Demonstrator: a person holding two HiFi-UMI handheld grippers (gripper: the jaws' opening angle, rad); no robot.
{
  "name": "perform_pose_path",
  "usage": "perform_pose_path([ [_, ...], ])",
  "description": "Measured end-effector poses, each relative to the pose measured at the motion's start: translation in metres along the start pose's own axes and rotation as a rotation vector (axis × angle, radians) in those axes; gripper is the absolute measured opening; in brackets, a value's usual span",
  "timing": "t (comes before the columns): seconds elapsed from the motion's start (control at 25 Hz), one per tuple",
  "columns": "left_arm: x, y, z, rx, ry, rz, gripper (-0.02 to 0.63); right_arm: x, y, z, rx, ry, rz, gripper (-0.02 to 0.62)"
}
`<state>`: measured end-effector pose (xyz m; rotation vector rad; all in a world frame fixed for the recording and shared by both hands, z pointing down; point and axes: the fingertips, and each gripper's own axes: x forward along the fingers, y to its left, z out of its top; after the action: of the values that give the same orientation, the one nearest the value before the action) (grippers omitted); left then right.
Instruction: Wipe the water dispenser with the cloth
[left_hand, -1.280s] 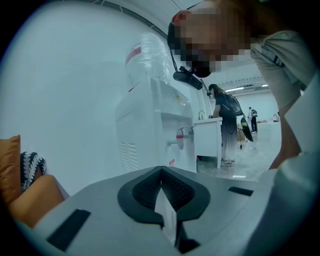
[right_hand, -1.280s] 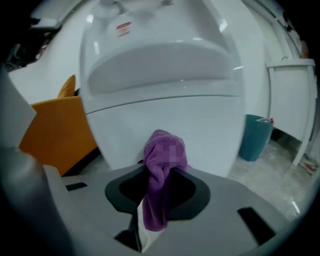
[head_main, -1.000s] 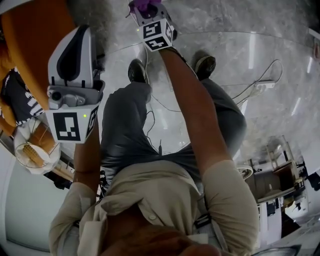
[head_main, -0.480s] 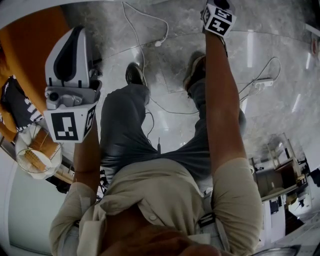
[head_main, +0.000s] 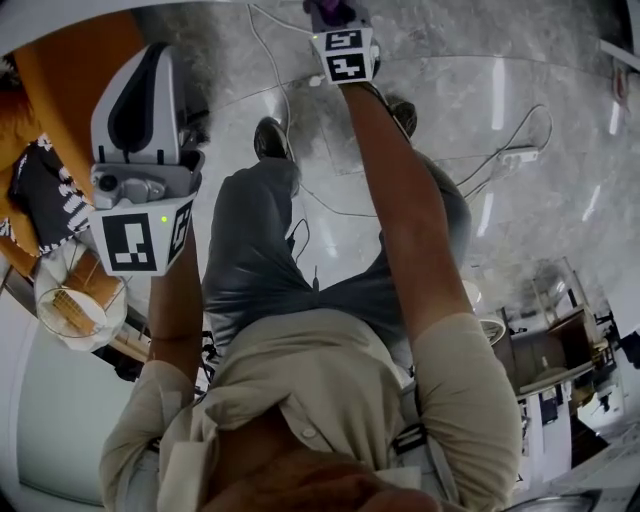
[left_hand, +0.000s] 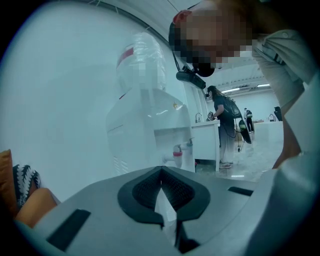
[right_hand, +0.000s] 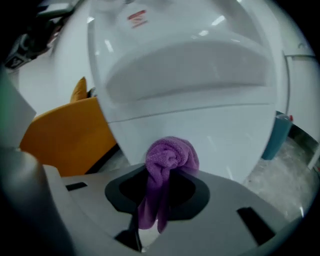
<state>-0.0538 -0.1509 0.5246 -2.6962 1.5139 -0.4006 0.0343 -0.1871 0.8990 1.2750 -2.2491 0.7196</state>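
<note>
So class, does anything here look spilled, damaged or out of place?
Nothing looks spilled or damaged. Only oddity: a power strip lies loose on the floor. The purple cloth sits bunched in the right gripper.

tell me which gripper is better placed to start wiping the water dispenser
Right. The right gripper is shut on the purple cloth, close to the water dispenser. The left gripper is shut on nothing and stands farther off.

You had bright overhead light, streaking glare across the glossy floor (head_main: 560, 200). Every view bent at dark rounded edges; your left gripper view looked hazy, bluish; near parts blurred.
</note>
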Motion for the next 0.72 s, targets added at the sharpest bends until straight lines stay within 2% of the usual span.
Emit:
perform_pose_path([
  [0.04, -0.002, 0.001, 0.011, 0.000, -0.002, 0.002, 0.015, -0.003, 0.022, 0.005, -0.031, 0.007, 0.050, 0.097],
  [0.12, -0.006, 0.005, 0.032, 0.002, -0.006, 0.003, 0.015, -0.013, 0.047, 0.011, -0.047, 0.031, 0.095, 0.097],
  [0.28, -0.017, 0.020, 0.078, -0.011, -0.015, 0.017, 0.015, -0.052, 0.066, 0.027, -0.032, 0.088, 0.100, 0.097],
  [0.44, -0.020, 0.024, 0.128, -0.026, -0.027, 0.019, 0.015, -0.103, 0.067, 0.055, -0.048, 0.113, 0.085, 0.097],
  [0.64, -0.037, 0.031, 0.193, -0.037, -0.031, 0.010, 0.015, -0.175, 0.078, 0.104, -0.063, 0.111, 0.067, 0.097],
  [0.72, -0.043, 0.033, 0.218, -0.009, -0.028, -0.004, 0.015, -0.205, 0.083, 0.125, -0.069, 0.106, 0.070, 0.097],
])
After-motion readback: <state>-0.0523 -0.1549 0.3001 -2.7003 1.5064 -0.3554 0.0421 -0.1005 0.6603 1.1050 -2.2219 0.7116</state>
